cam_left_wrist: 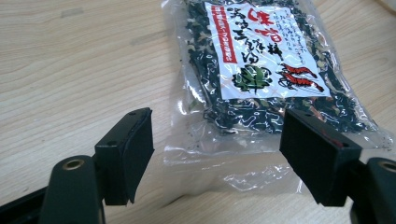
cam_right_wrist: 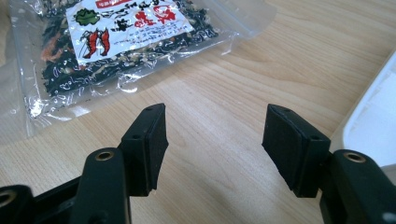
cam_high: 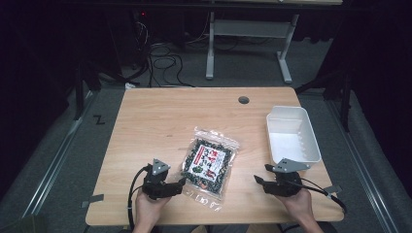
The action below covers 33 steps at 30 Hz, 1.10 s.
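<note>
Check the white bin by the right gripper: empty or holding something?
Empty. The high view looks straight into the white bin and shows bare white floor and walls; the packet lies on the table outside it.

One snack bag (cam_high: 210, 165), one white bin (cam_high: 292, 134)

1. My left gripper (cam_high: 180, 183) is black, with a grey three-cornered plate on top and a black cable.
2. My right gripper (cam_high: 258, 180) matches it.
3. My jaws are flat black blocks with small screw holes.
</note>
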Each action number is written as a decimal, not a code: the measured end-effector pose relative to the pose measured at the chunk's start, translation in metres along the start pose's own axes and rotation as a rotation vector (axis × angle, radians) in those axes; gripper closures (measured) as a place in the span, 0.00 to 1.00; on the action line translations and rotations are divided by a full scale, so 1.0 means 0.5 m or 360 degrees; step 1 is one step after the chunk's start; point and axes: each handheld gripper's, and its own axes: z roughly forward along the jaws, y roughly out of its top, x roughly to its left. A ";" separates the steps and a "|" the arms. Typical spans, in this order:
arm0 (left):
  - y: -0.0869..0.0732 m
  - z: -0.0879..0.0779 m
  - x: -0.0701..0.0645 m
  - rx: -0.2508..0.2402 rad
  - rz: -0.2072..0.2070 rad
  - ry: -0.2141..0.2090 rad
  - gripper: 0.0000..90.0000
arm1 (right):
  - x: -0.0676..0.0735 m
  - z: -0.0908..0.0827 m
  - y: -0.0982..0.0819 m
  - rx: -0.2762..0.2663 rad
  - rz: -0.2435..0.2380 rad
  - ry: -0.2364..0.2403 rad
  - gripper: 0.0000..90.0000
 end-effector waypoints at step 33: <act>0.071 0.146 -0.020 0.0204 0.0029 0.0055 0.24 | -0.020 -0.003 -0.015 -0.0014 0.0076 -0.0037 0.45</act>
